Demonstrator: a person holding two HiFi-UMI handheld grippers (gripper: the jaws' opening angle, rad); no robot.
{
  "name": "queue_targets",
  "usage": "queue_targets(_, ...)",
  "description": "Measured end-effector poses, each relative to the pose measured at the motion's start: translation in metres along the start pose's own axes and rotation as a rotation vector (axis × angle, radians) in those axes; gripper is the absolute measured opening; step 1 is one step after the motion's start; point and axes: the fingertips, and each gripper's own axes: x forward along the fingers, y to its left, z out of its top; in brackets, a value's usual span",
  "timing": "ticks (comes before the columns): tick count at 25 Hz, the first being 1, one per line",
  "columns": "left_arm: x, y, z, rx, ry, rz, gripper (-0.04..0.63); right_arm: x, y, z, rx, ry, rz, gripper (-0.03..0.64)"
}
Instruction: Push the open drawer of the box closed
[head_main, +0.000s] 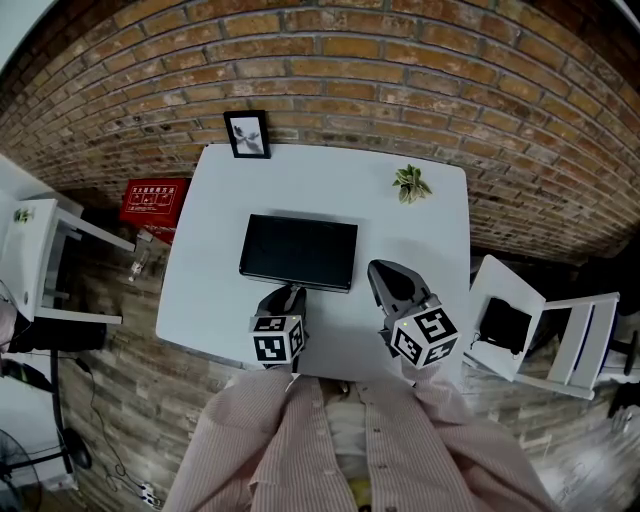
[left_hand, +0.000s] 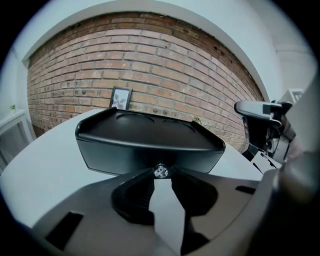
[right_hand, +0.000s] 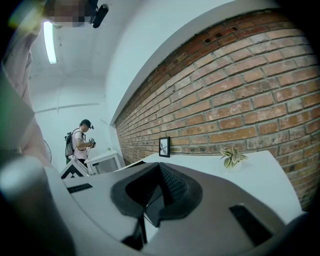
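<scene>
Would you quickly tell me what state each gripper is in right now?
Left gripper: closed on the drawer knob.
Right gripper: closed, empty.

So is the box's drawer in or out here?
In, it seems: the drawer front sits flush under the box's top, left tongs on its knob.

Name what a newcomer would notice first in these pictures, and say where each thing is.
A black box sits midway on the white table, the left gripper at its near face with jaws shut on a small clear knob. The right gripper is beside it, jaws together and empty. A brick wall rises behind.
</scene>
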Motion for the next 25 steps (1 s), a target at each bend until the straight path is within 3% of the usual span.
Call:
queue_targets(12, -0.04, 0.001, 0.021, 0.045, -0.183, 0.045, 0.008, 0.003, 0.009, -0.002, -0.007, 0.002, 0.032, 0.003)
queue_targets(25, -0.101, 0.005, 0.064, 0.069, -0.375, 0.072, -0.005, 0.004, 0.018, 0.006, -0.024, -0.022, 0.059, 0.003)
